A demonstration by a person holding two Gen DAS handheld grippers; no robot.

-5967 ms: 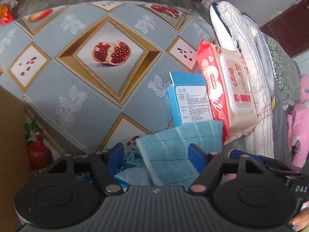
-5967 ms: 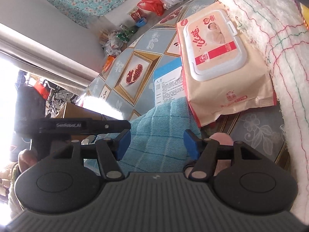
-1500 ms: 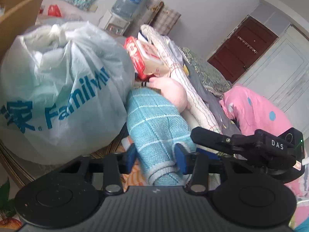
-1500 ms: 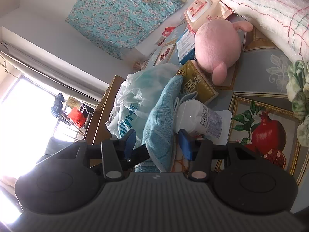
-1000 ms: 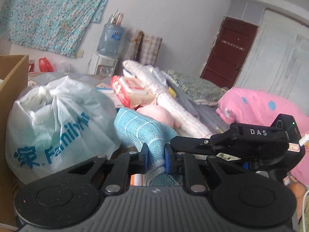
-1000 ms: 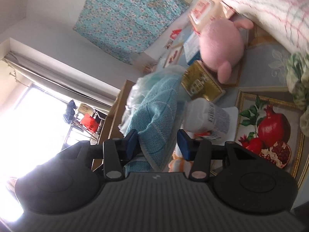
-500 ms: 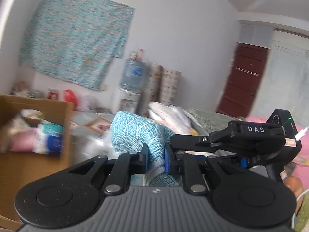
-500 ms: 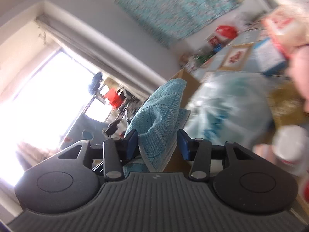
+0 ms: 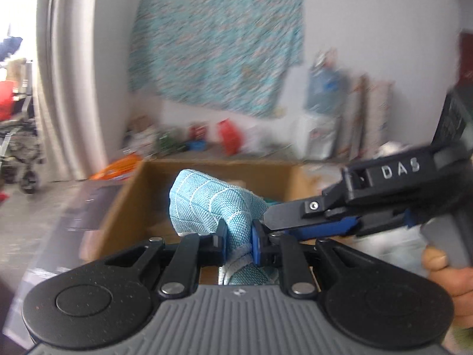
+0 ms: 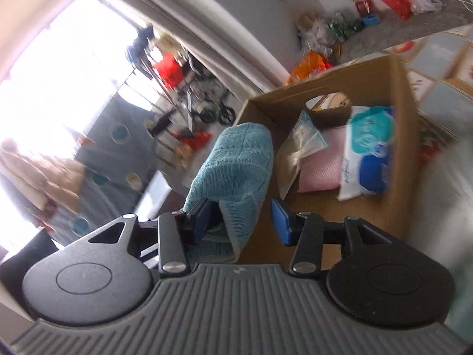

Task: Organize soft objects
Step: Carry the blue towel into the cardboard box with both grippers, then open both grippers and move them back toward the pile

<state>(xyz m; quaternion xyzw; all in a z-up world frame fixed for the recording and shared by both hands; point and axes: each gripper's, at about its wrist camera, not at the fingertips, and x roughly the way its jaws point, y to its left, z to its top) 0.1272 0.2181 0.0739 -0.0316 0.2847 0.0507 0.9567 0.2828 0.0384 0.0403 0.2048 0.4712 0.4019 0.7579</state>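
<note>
A folded light blue towel is pinched in my left gripper, which is shut on it and holds it in the air in front of an open cardboard box. In the right wrist view the same towel hangs between the spread blue pads of my right gripper, which is open. The box lies below and to the right there. It holds a pink soft item, a blue and white wipes pack and a clear packet.
The right gripper's body, marked DAS, crosses the left wrist view just right of the towel, with a hand on its handle. A patterned tablecloth lies beyond the box. Bags and clutter stand along the far wall.
Both grippers have swung left with the towel, from the table's clutter to the cardboard box. The left gripper stays shut on the towel; the right stays open around it.
</note>
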